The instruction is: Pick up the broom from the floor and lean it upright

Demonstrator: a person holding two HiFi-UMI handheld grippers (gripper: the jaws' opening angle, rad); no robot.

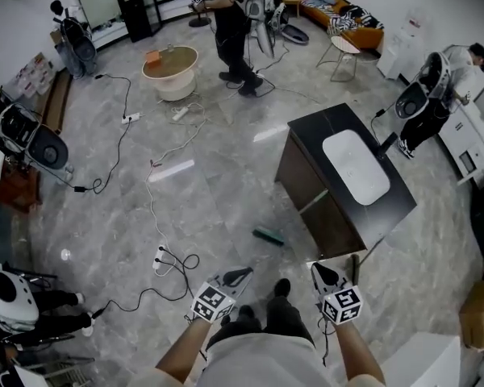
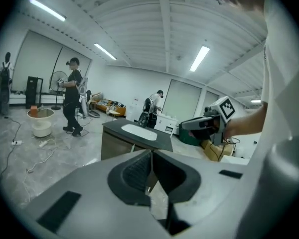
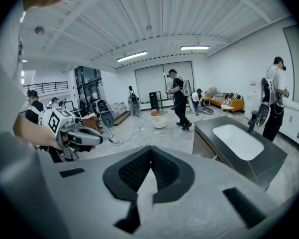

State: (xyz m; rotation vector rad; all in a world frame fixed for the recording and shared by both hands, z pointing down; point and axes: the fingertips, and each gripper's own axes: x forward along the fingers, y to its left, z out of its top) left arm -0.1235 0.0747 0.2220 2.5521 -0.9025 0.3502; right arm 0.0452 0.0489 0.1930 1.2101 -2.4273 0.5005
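The broom's green head lies on the grey floor at the foot of the black counter. A thin pale handle seems to rise from it against the counter's open front, though this is small and hard to make out. My left gripper and right gripper are held side by side in front of my body, well short of the broom. Each gripper's own view, the left and the right, shows its jaws shut together with nothing between them.
The counter has a white sink set in its top. Cables and a power strip trail over the floor at left. A round white table stands further back. Several people with gear stand around, one of them at the back.
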